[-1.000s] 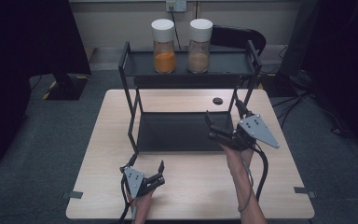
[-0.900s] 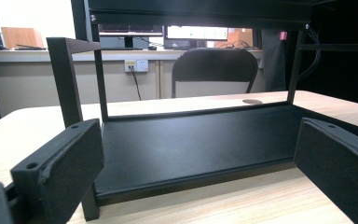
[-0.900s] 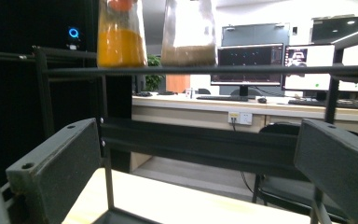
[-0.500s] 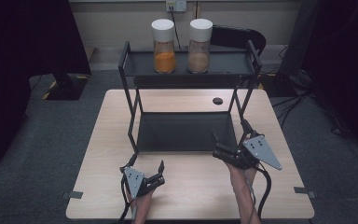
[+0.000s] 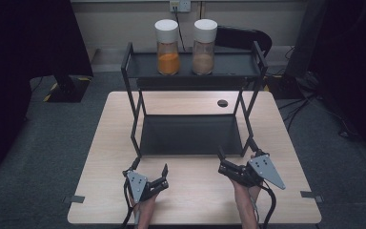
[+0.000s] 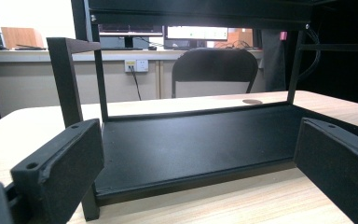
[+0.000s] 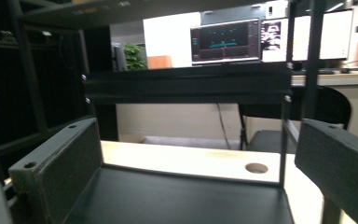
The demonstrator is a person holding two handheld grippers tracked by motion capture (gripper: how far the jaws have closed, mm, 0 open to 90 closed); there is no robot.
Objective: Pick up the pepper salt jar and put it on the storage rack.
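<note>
A black two-tier rack (image 5: 190,136) stands on the wooden table (image 5: 114,124). On its top shelf stand a white-capped jar of orange powder (image 5: 167,47) and a white-capped jar of brown powder (image 5: 204,47). My left gripper (image 5: 149,168) rests open near the table's front edge, in front of the rack's left post. In the left gripper view the open jaws frame the bare lower shelf (image 6: 191,140). My right gripper (image 5: 237,152) is open just before the rack's right front corner. Its own view looks along the lower shelf (image 7: 177,196) with nothing between the jaws.
A round cable hole (image 5: 222,103) sits in the table behind the rack, also seen as a hole (image 7: 256,168) in the right gripper view. A black chair (image 6: 214,70) stands behind the table. Bare tabletop lies on both sides of the rack.
My right gripper has drawn back from the rack's right front post toward the table's near edge and dropped lower. The left gripper has stayed put.
</note>
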